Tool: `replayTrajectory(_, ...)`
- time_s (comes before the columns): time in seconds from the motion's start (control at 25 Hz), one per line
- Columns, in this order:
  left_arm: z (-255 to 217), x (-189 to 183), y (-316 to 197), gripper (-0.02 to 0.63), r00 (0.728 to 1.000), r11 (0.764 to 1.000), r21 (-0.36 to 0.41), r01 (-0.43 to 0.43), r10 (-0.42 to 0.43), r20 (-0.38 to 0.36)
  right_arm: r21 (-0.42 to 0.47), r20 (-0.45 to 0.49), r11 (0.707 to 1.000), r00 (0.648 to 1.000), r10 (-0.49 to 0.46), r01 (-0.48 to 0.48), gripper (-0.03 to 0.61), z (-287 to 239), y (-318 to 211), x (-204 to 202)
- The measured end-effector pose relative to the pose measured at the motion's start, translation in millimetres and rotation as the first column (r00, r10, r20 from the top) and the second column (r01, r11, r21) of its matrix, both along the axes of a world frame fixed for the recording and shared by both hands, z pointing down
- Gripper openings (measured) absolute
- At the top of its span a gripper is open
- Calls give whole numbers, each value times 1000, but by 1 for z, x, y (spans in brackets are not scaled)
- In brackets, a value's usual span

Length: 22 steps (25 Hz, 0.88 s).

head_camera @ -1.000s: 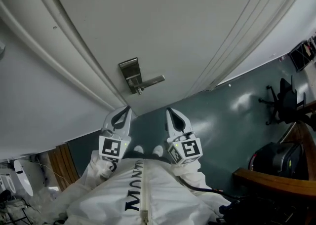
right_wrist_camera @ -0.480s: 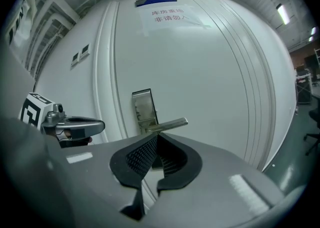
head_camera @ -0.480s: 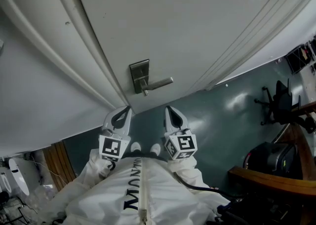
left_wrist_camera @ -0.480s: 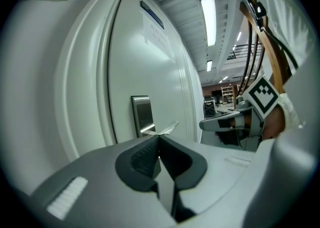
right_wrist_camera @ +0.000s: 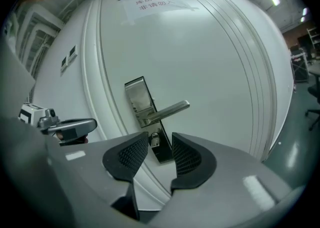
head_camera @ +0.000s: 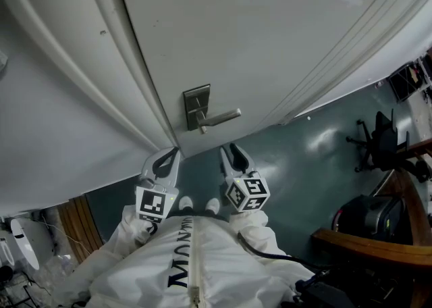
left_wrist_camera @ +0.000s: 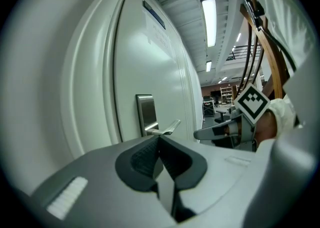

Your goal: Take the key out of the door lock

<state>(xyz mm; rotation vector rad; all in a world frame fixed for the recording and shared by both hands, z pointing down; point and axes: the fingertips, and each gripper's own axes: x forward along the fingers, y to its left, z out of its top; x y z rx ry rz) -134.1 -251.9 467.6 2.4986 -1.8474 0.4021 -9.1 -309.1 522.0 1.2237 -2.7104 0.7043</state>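
One right gripper opening, empty, facing lock

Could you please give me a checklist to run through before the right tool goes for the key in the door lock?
1. Key in the lock plate below the lever handle: ok.
2. Right tool jaws apart: ok, opening, nothing between them.
3. Right tool lined up with the key: ok, key shows through the gap.
4. Right tool close enough to grip: not ok, short of the door.
5. Left tool out of the way: ok, shut, empty, off the door.
6. Key turned to its pull-out position: cannot tell, too small.
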Motion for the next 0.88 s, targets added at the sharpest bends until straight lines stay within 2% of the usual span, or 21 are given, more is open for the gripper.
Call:
replayTrajectory(0.16, 2, -6, 3, 0, 1000, 1000, -8, 12, -12, 0, -100, 132, 995, 991, -1, 15, 169, 11, -4, -10)
replayTrajectory(0.36, 4, -15, 7, 0, 999, 999, -20, 35, -35, 5, -229, 305, 972, 952, 22, 51, 190, 26, -11, -23)
replayTrajectory(0.44, 5, -17, 9, 0, 999, 999, -23, 43, -42, 8, -287, 390, 954, 920, 39, 82, 187, 31, -14, -29)
replayTrajectory(0.52, 5, -19, 11, 0, 999, 998, -26, 49, -48, 12, -340, 469, 933, 881, 62, 116, 158, 35, -16, -36)
replayTrajectory(0.68, 5, -20, 12, 0, 998, 998, -31, 56, -55, 16, -413, 596, 892, 794, 115, 181, 158, 36, -20, -49)
replayTrajectory(0.76, 6, -20, 12, 0, 998, 998, -32, 58, -57, 17, -444, 631, 873, 762, 145, 201, 155, 40, -22, -52)
replayTrajectory(0.88, 7, -19, 11, 0, 998, 997, -36, 61, -61, 16, -489, 643, 848, 742, 190, 207, 141, 52, -26, -52)
